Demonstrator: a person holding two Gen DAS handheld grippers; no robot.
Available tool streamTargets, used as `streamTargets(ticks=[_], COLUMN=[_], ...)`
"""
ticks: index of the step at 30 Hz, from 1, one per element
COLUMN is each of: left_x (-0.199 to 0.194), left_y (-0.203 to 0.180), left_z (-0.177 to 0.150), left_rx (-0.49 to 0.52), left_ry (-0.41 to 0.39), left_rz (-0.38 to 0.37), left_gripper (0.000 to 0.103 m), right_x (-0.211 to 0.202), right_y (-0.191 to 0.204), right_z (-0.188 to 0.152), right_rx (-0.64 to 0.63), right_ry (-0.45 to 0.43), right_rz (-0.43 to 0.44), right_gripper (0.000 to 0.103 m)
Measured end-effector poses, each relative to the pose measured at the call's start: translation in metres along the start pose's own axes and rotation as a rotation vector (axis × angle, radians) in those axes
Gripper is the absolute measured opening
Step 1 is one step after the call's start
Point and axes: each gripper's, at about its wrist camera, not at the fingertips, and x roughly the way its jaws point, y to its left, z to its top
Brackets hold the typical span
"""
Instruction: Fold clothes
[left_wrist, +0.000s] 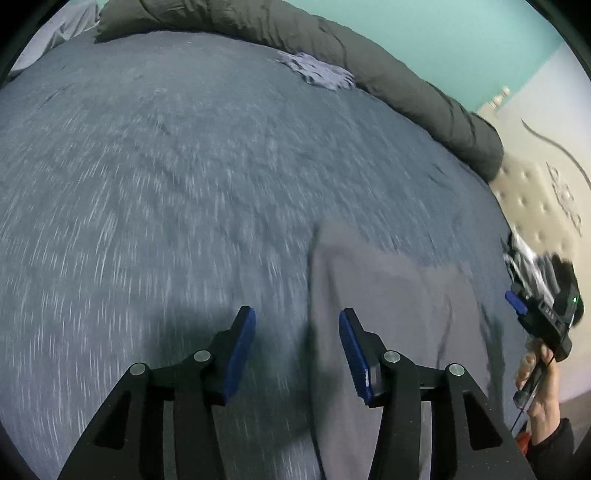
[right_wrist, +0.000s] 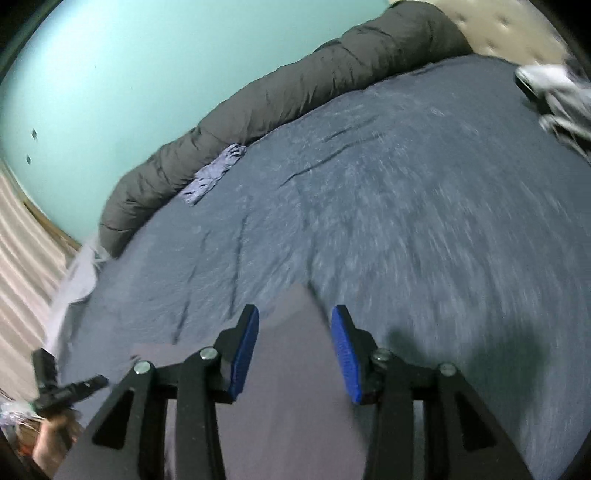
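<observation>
From the left wrist camera, the left gripper (left_wrist: 297, 334) hangs wide open over the blue bedsheet (left_wrist: 166, 177), gripping nothing; the grey garment (left_wrist: 391, 295) lies flat beneath its right finger. From the right wrist camera, the right gripper (right_wrist: 294, 332) is equally spread and empty-handed, poised above that same grey garment (right_wrist: 291, 398), whose far corner shows between its pads.

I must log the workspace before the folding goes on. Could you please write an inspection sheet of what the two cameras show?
Surface: bed with blue-grey heathered cover, image motion-blurred.
Job's things: grey garment lying flat near the front edge.
Clutter: small lavender cloth by rolled dark duvet; black-and-white bundle at far corner.
Grippers: left gripper open, empty; right gripper open over the garment.
Cables: thin cord at right gripper's handle.
Surroundings: teal wall, tufted headboard.
</observation>
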Motion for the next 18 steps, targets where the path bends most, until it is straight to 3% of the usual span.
streamTargets(ticks=[5, 9, 13, 18], left_x=[-0.017, -0.022, -0.020, -0.010], left_y=[-0.021, -0.030, -0.038, -0.056], left_z=[-0.049, -0.080, -0.095, -0.101], left_rx=[0.046, 0.065, 0.038, 0.083], left_ry=[0.037, 0.071, 0.089, 0.112], left_rz=[0.011, 0.039, 0.038, 0.095], left_gripper=[0.051, 0.051, 0.051, 0.051], right_x=[-0.035, -0.040, -0.035, -0.031], right_y=[0.012, 0.022, 0.024, 0.017], right_z=[-0.044, -0.065, -0.081, -0.089], right_rx=[0.020, 0.019, 0.019, 0.025], right_ry=[-0.017, -0.009, 0.005, 0.018], right_rz=[0.045, 0.079, 0.095, 0.105], right_gripper=[0.044, 0.045, 0.045, 0.045])
